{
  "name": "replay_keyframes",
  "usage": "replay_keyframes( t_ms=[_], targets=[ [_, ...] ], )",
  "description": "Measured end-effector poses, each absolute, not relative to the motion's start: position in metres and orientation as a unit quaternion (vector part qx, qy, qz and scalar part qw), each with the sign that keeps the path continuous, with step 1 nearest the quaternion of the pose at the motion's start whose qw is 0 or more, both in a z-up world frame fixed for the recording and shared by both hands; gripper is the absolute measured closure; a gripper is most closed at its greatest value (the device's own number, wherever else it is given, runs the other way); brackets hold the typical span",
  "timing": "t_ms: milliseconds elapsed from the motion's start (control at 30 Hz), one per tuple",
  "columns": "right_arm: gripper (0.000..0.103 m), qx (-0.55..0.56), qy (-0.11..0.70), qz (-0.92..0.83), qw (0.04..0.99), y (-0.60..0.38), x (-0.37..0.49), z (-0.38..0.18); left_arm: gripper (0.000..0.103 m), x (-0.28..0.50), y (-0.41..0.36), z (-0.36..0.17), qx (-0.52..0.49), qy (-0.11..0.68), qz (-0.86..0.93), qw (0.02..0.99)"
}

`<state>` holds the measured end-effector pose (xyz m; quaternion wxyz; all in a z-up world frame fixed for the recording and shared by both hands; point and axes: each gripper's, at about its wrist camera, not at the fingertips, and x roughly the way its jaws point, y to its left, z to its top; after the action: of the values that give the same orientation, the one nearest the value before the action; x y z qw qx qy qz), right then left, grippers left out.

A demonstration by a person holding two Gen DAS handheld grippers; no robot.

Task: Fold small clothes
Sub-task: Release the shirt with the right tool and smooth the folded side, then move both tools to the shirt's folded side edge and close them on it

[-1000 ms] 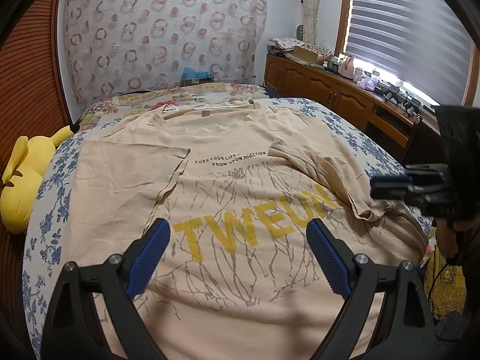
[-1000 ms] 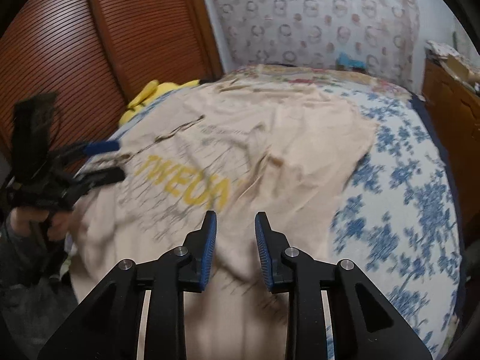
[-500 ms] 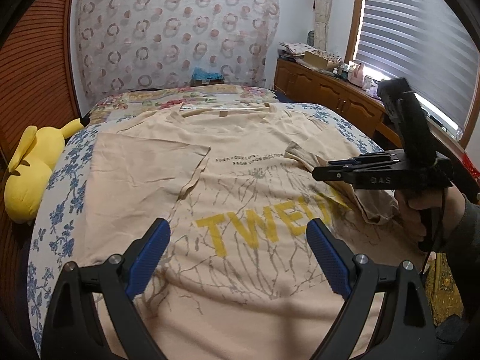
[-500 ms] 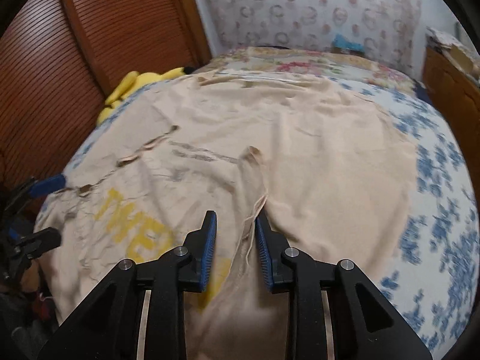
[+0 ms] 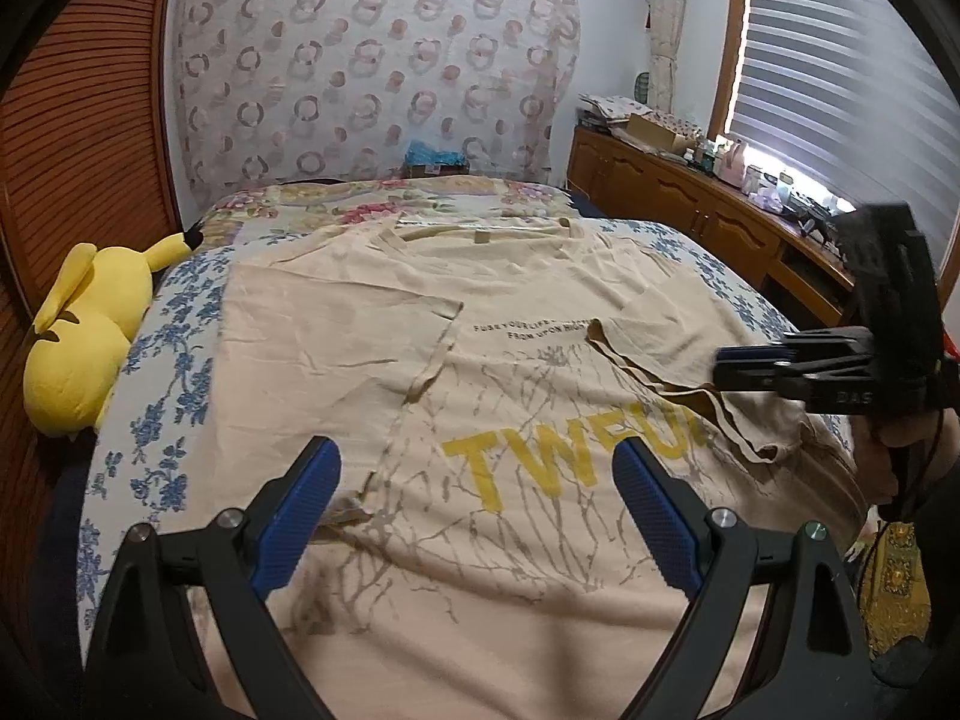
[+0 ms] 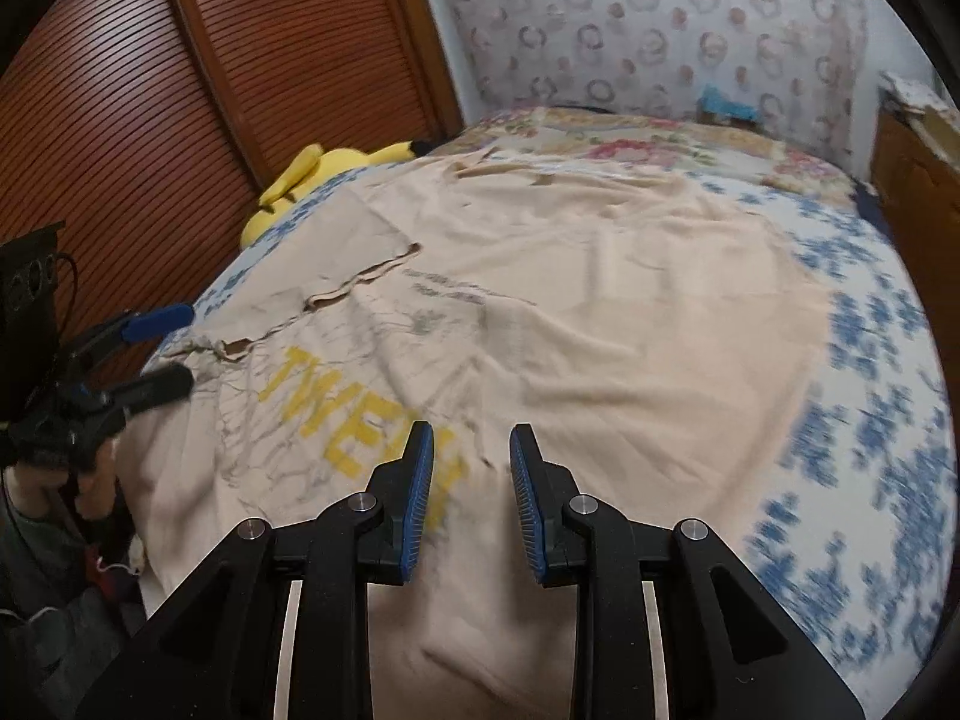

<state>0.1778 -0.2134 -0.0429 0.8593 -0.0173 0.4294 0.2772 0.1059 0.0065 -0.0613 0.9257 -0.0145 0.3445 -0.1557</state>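
Lying flat: a beige T-shirt (image 5: 540, 420) spread over the bed (image 5: 150, 420), filling the middle of both frames, yellow letters in the lower centre.
Left sleeve: folded in over the shirt body, centre left of the left wrist view.
Right sleeve: folded in too; its brown hem edge runs right of centre in the left wrist view, up to the right gripper's tips.
Left gripper (image 5: 477, 516): jaws spread wide at the bottom of its own view, only shirt cloth seen between the blue pads, nothing grasped; it also shows at left in the right wrist view (image 6: 159, 348), held in a hand (image 6: 90, 480).
Right gripper (image 6: 471, 498): jaws a narrow gap apart at the bottom of its own view, no cloth pinched between them; its tips lie close over the sleeve hem at the right edge of the left wrist view (image 5: 729, 363), and contact cannot be told.
Left wrist view only: a window blind (image 5: 840, 90) upper right, a wooden cabinet (image 5: 690, 204) with clutter beneath it.
Right wrist view only: a slatted wooden door (image 6: 210, 90) across the upper left.
Both views: a yellow plush toy (image 5: 90, 348) at the bed's left edge, and a patterned curtain (image 5: 372, 72) behind the bed.
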Motion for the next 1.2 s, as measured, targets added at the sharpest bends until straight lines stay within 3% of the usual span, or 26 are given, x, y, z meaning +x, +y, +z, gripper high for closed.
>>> replay_keyframes(
  t_ms=[133,267,700,767,900,1067,1200],
  targets=[
    [0.077,-0.024,0.421,0.249,0.872,-0.238,0.170,-0.038,0.010,0.111,0.020,-0.057,-0.014,0.339,-0.140,0.930],
    [0.061,-0.030,0.424,0.212,0.880,-0.261,0.183,-0.036,0.010,0.125,0.041,-0.049,-0.013,0.334,-0.125,0.934],
    [0.058,-0.043,0.434,0.146,0.888,-0.302,0.268,-0.048,0.010,0.214,0.089,-0.049,0.021,0.361,-0.091,0.928],
    [0.052,-0.042,0.440,0.143,0.885,-0.303,0.277,-0.053,0.010,0.226,0.097,-0.056,0.012,0.373,-0.093,0.923],
    [0.051,-0.059,0.451,0.126,0.881,-0.304,0.292,-0.066,0.010,0.253,0.108,-0.067,0.003,0.390,-0.083,0.917],
    [0.040,-0.065,0.437,0.118,0.889,-0.300,0.296,-0.071,0.010,0.280,0.118,-0.080,0.000,0.407,-0.075,0.911],
    [0.038,-0.060,0.437,0.120,0.889,-0.303,0.295,-0.071,0.010,0.302,0.124,-0.093,0.003,0.422,-0.076,0.903]
  ],
)
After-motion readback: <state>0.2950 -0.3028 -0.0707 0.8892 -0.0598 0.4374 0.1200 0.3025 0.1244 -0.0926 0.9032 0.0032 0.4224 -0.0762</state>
